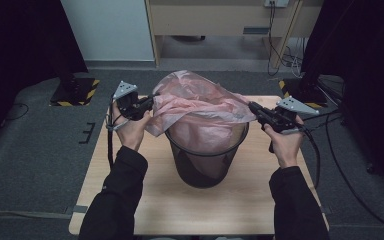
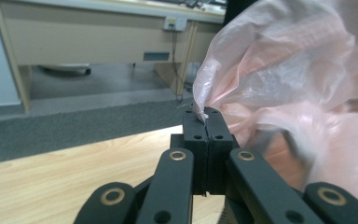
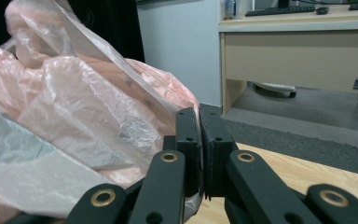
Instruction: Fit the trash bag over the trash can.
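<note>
Bag (image 1: 195,102) sat pink in the mesh bin (image 1: 206,162) mid-tabletop (image 1: 155,200); I had left gripper (image 1: 151,103) and right gripper (image 1: 252,107) each clamped on opposite edges, spreading its mouth over the rim

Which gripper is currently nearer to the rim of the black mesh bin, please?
Right. The right gripper holds the pink bag just above the bin's right rim; the left gripper holds the bag farther out, left of the rim.
</note>
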A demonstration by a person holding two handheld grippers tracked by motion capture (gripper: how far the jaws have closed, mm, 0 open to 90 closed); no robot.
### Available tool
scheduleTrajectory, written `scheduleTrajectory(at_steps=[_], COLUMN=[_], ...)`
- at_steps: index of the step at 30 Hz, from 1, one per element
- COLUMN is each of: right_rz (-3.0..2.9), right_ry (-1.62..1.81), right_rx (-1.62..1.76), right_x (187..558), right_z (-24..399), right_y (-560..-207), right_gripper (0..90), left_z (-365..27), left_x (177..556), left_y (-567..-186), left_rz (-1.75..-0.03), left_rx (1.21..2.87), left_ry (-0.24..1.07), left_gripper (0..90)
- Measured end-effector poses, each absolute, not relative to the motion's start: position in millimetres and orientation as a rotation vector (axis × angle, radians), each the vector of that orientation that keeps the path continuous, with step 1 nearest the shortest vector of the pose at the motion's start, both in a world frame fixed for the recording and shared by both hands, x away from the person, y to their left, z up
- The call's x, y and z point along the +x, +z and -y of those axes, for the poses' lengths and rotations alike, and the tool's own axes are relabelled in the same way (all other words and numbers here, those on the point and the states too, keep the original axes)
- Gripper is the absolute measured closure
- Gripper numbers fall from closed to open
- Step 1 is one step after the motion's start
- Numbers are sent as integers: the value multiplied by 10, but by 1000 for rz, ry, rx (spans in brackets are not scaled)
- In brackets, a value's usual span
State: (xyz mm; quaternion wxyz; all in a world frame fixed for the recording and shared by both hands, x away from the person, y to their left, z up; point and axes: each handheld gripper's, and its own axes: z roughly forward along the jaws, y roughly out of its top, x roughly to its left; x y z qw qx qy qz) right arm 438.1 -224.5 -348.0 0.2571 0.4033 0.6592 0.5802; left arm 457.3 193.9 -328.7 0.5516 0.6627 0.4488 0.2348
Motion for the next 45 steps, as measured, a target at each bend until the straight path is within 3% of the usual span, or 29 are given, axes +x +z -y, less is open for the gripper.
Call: scheduleTrajectory(at_steps=[22,29,39,45], right_rz=[-1857,-1872,-1857,-1867], right_ry=[1466,1431,1316,1322], right_rx=[1133,1158,1186,1202], right_x=[4576,4580,4704,4726], right_z=[2170,2188,2154,2099], right_y=[-3738,-3734,-3721,-3795], right_gripper=[886,889,889,891], left_z=[-1905,-1958,-1926,-1829], left_x=[4755,4750,4833,4825], left_y=[-3882,-3895,-3789,-3966], left_rz=[-1161,-1224,-1268,-1245], left_rx=[1695,1699,1757,1774], left_ry=[359,336,471,408], left_gripper=[900,900,900,900])
